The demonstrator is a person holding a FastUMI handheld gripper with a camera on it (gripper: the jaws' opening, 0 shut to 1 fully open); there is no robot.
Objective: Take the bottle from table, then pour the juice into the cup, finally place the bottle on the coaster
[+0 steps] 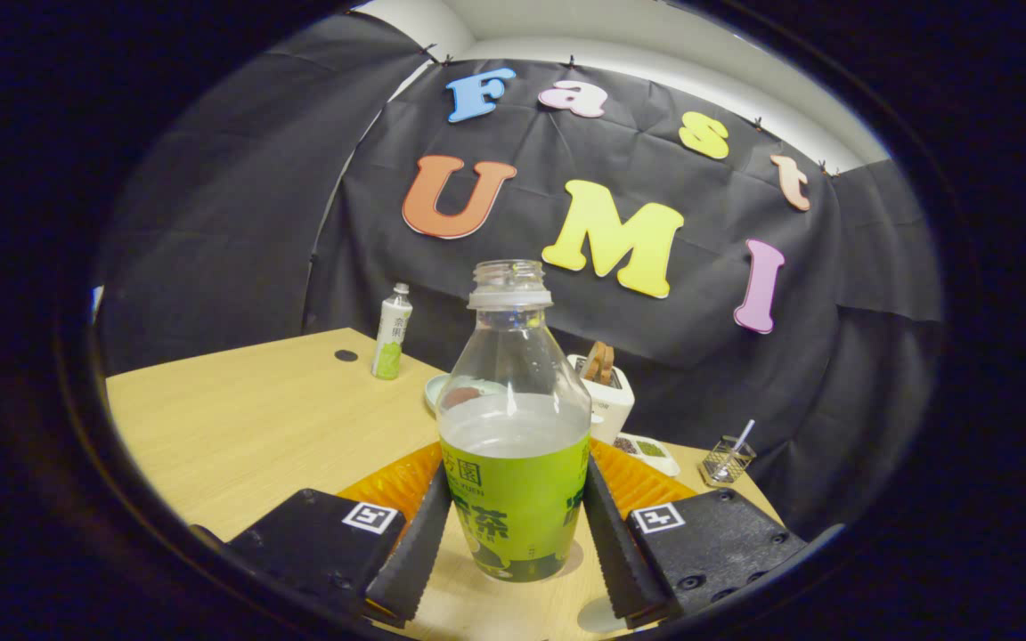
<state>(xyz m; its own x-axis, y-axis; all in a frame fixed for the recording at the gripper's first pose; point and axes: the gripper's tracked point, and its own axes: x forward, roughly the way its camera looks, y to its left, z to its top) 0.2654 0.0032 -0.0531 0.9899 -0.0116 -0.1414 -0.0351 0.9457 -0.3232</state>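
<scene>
- Gripper (515, 534) fingers flank the clear plastic bottle with a green label (513, 427), both pads pressing its sides, so it's clamped.
- Bottle stands upright on the light wooden table (237, 427), cap off, roughly half full of cloudy liquid.
- Orange ribbed coaster (638, 481) sits right behind it.

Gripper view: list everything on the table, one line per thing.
Open bottle: one, clear with green label, partly filled, uncapped, between the fingers, which touch its label on both sides.
Orange mat: one, ridged, just behind the open bottle.
Small capped bottle: one, white and green, far back on the table.
Plate: one, pale, behind the open bottle.
White container: one, holding brown pieces.
Small tray: one, white.
Glass holder: one, clear, with a stick.
Gripper: one, closed on the open bottle.
</scene>
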